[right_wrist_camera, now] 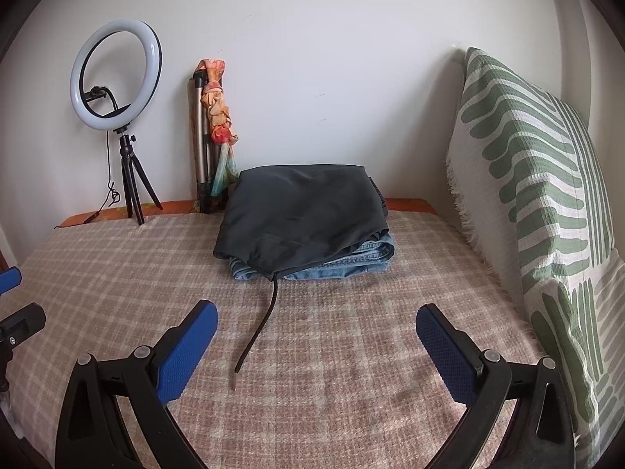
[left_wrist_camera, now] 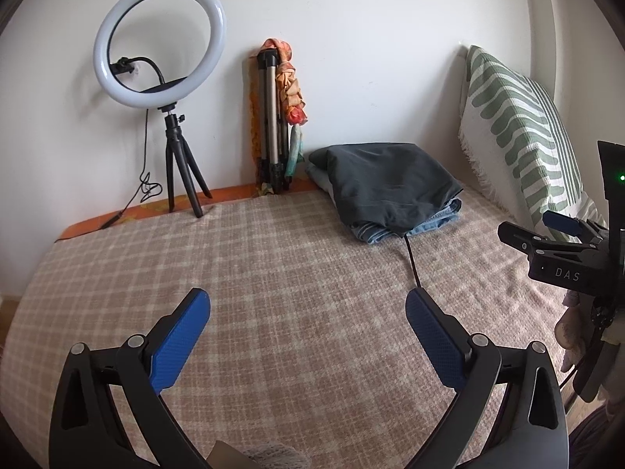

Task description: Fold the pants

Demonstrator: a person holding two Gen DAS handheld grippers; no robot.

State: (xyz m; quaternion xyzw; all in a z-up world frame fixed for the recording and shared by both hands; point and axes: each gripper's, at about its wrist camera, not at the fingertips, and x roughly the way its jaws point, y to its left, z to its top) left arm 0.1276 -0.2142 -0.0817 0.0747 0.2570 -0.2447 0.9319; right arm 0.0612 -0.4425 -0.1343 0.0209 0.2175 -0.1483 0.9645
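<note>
Pants (right_wrist_camera: 300, 219) of dark grey cloth are seen folded on top of folded blue jeans (right_wrist_camera: 343, 265), stacked at the far side of the bed (right_wrist_camera: 117, 273) near the wall, with a black drawstring (right_wrist_camera: 258, 336) trailing forward over the checked cover. The left gripper (left_wrist_camera: 306, 314) and the right gripper (right_wrist_camera: 316, 326) are held above the cover with jaws spread wide, nothing grasped. A green-patterned pillow (right_wrist_camera: 547, 195) is propped at the right; a ring light (left_wrist_camera: 160, 43) is stood at the left.
</note>
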